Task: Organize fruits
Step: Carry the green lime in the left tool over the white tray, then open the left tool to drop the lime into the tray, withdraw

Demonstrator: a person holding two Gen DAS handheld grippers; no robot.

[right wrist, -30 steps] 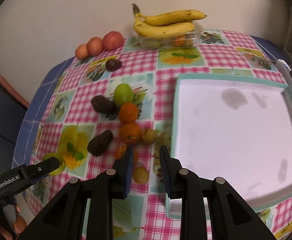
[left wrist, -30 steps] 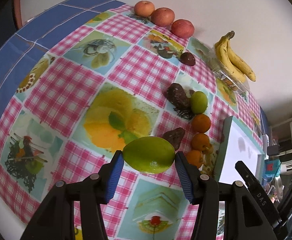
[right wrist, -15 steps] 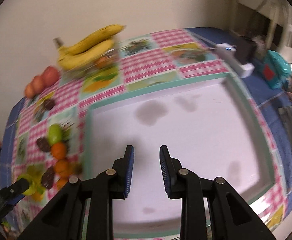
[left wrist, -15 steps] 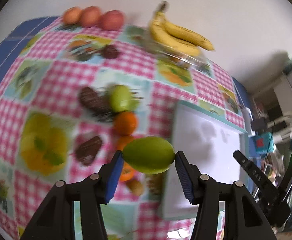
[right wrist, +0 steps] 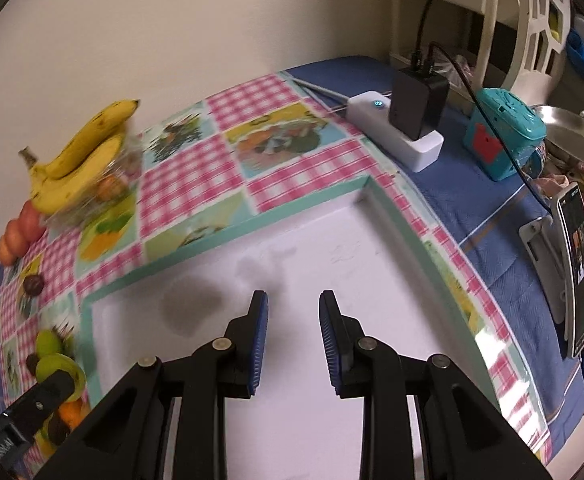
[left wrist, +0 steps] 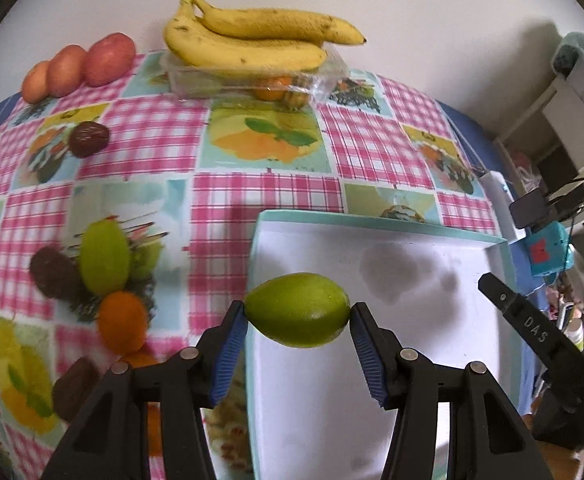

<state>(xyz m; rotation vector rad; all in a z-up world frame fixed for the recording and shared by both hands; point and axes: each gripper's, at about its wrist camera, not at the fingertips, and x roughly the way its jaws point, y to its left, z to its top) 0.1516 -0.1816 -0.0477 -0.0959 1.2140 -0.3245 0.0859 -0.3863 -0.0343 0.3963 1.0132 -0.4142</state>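
Checked pink cloth covers the worktop (left wrist: 267, 196), where a white tray (left wrist: 432, 360) with a teal rim lies near its right side. Left gripper (left wrist: 298, 316) holds a green mango (left wrist: 298, 315) pinched end to end between its blue fingers (left wrist: 233, 332), above the tray's near-left edge. Right gripper (right wrist: 293, 308) hovers over the tray, fingers narrowly parted around nothing. Bananas (left wrist: 251, 38) rest on a clear box by the wall.

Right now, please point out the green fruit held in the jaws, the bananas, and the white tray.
green fruit (left wrist: 298, 316), left wrist view, middle of its skin
bananas (left wrist: 251, 36), left wrist view, middle of the bunch
white tray (right wrist: 219, 236), right wrist view, far teal rim
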